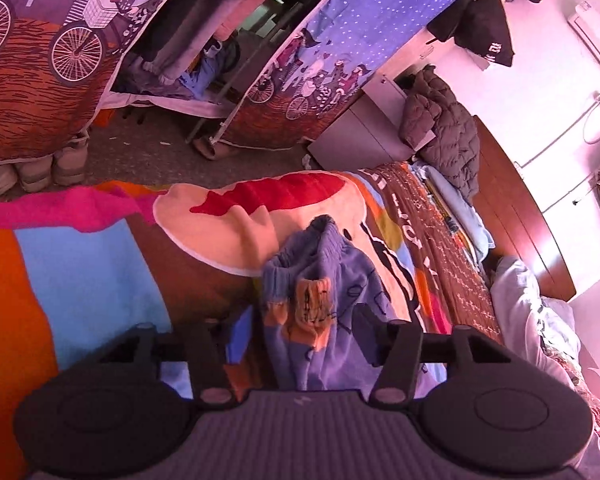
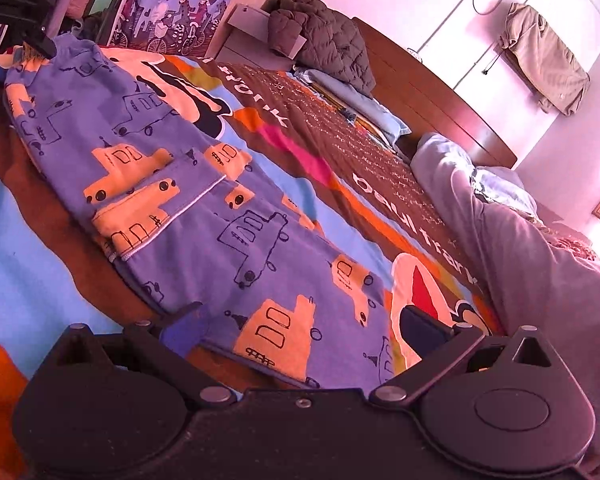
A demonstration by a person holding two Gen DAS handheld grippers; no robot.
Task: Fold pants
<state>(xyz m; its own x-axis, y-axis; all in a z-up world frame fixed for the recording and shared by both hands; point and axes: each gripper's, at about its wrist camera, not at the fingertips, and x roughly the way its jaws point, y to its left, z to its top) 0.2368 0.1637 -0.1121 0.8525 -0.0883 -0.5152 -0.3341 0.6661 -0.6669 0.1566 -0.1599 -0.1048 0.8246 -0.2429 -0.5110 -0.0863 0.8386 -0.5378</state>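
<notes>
The pants (image 2: pixel 188 200) are purple-blue with orange car prints and lie on a colourful bedspread (image 2: pixel 40 264). In the right wrist view they stretch flat from near my right gripper (image 2: pixel 300 332) to the far left, where the left gripper (image 2: pixel 40 40) grips their end. My right gripper is open with its jaws on either side of the near end of the pants. In the left wrist view my left gripper (image 1: pixel 300 332) holds a bunched, lifted part of the pants (image 1: pixel 320 272), whose ribbed waistband stands up in front.
A wooden headboard (image 2: pixel 440 112) with a dark quilted jacket (image 2: pixel 324 44) and pillows (image 2: pixel 360 108) lies at the bed's far side. A grey blanket (image 2: pixel 540 248) is heaped at the right. Printed curtains (image 1: pixel 40 80), a cabinet (image 1: pixel 360 128) and shoes (image 1: pixel 32 172) stand beyond the bed.
</notes>
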